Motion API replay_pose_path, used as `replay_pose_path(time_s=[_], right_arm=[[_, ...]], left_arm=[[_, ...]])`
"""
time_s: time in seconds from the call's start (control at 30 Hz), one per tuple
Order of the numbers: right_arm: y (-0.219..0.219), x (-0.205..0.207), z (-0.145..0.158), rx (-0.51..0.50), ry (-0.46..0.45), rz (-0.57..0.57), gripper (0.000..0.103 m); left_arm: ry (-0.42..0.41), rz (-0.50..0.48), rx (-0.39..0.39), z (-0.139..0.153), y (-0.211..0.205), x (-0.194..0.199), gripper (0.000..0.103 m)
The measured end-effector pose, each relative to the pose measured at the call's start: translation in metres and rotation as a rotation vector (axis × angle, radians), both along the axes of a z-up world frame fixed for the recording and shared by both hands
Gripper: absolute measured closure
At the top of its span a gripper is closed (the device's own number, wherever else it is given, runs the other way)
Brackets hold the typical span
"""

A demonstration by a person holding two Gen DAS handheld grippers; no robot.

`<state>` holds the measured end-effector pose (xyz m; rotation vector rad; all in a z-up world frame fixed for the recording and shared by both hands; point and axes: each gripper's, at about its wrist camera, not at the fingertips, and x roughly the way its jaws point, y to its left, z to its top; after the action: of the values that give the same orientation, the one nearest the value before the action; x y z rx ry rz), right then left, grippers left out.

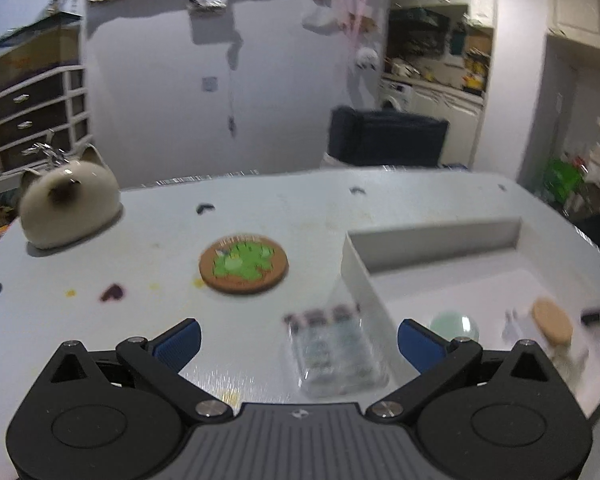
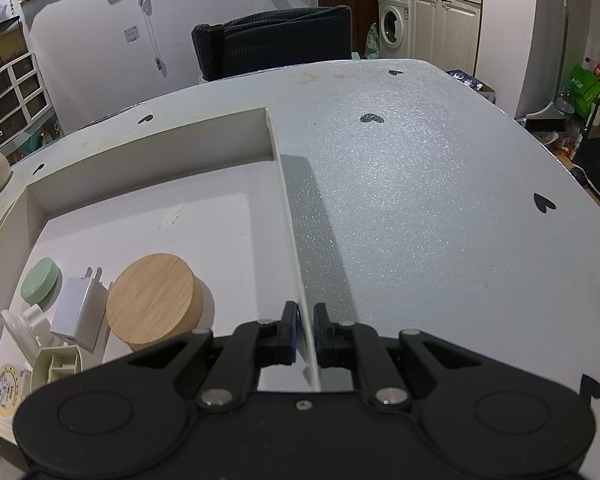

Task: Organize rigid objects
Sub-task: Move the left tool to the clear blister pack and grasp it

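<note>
My left gripper (image 1: 299, 340) is open over the table, its blue pads wide apart with nothing held. A clear plastic case (image 1: 332, 352) lies on the table between and just beyond its fingers, beside the white tray's left wall (image 1: 364, 280). A cork coaster with a green print (image 1: 244, 266) lies further out. My right gripper (image 2: 306, 332) is shut on the white tray's right wall (image 2: 290, 216). Inside the tray lie a round wooden lid (image 2: 154, 300), a white charger plug (image 2: 80, 312), a mint green disc (image 2: 40, 280) and small white parts (image 2: 56, 364).
A cream cat-eared ceramic holder (image 1: 70, 204) stands at the table's far left. A dark chair (image 2: 272, 40) is behind the table's far edge. The light grey tabletop (image 2: 420, 200) with black heart marks stretches right of the tray. Drawers and a washing machine stand along the walls.
</note>
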<state>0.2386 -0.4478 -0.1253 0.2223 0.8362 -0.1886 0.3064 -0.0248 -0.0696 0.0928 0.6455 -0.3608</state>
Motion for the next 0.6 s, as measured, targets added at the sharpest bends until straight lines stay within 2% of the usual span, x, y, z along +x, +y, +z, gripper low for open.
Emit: replay_pose_path(time_s=[0.2, 0.4, 0.6], right_arm=[[0.000, 0.000, 0.000, 0.000, -0.001, -0.002, 0.093], [0.000, 0.000, 0.001, 0.001, -0.002, -0.002, 0.093], [-0.001, 0.000, 0.001, 0.001, 0.003, 0.000, 0.093]], left_arm=[[0.037, -0.094, 0.071, -0.036, 0.006, 0.005, 0.000], [0.043, -0.314, 0.169, -0.061, -0.005, 0.019, 0.000], [0.042, -0.498, 0.194, -0.064, -0.008, 0.050, 0.001]])
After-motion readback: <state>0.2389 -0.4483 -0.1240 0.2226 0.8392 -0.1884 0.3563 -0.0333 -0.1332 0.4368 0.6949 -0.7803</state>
